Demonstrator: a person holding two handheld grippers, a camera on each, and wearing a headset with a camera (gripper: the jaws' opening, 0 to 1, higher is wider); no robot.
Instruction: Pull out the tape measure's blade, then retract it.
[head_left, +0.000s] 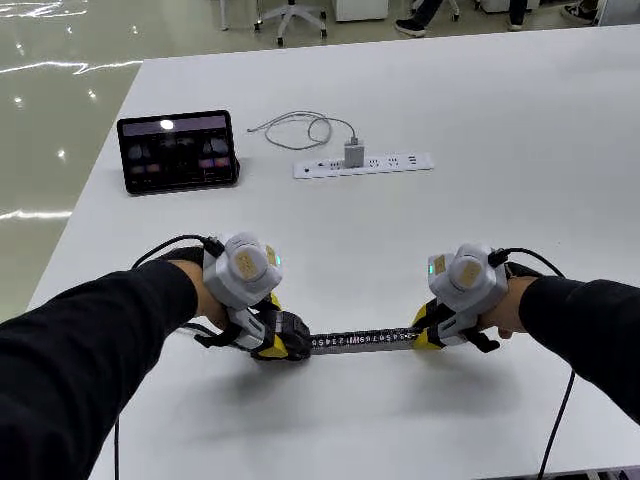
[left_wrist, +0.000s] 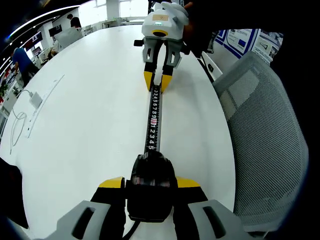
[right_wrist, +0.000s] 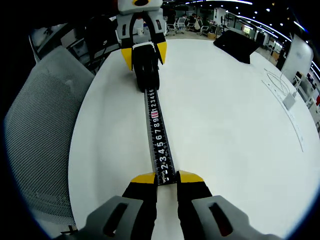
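Note:
My left gripper (left_wrist: 150, 184) is shut on the black tape measure case (left_wrist: 151, 184), which rests near the front of the white table (head_left: 400, 100). The black blade (left_wrist: 153, 117) with white numerals runs straight out from the case over the table top. My right gripper (right_wrist: 163, 177) is shut on the blade's free end. In the head view the left gripper (head_left: 272, 335) holds the case (head_left: 290, 335), the blade (head_left: 362, 341) spans the gap, and the right gripper (head_left: 425, 335) pinches its tip. The two grippers face each other.
A dark tablet (head_left: 178, 150) lies at the table's far left. A white power strip (head_left: 365, 164) with a plugged charger (head_left: 354, 153) and coiled cable (head_left: 300, 128) sits behind the grippers. A grey mesh chair (left_wrist: 265, 140) stands at the table's near edge.

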